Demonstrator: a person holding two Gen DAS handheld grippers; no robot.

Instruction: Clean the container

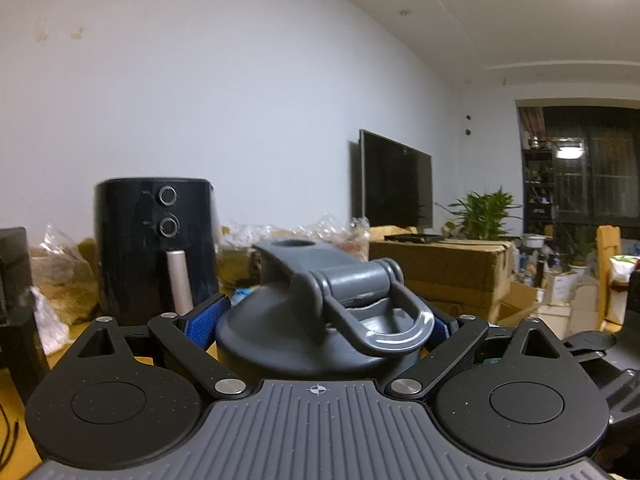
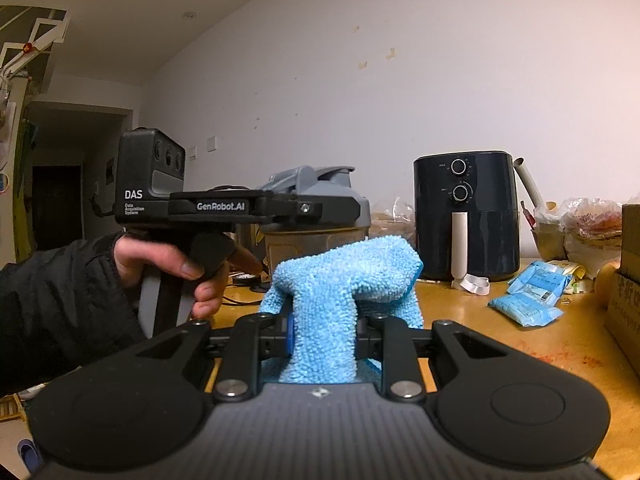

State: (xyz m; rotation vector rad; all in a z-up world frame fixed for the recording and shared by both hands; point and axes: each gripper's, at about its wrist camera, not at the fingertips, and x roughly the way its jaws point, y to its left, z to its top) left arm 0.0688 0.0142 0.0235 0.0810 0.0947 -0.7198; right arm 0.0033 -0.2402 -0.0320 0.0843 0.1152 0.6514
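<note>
1. I am seeing the container [image 1: 320, 332], a shaker bottle with a dark grey domed lid, standing upright over the wooden table.
2. Its flip cap [image 1: 296, 256] is standing open, and its grey carry loop [image 1: 384, 324] is hanging toward my left camera.
3. Its translucent smoky body [image 2: 316, 246] is showing below the lid.
4. The blue microfibre cloth [image 2: 340, 292] is bunching upward, drooping forward in front of the bottle.

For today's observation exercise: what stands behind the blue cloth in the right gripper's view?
Behind the blue cloth stands the lidded container, clamped by the left gripper. Its lower body is hidden by the cloth.
</note>
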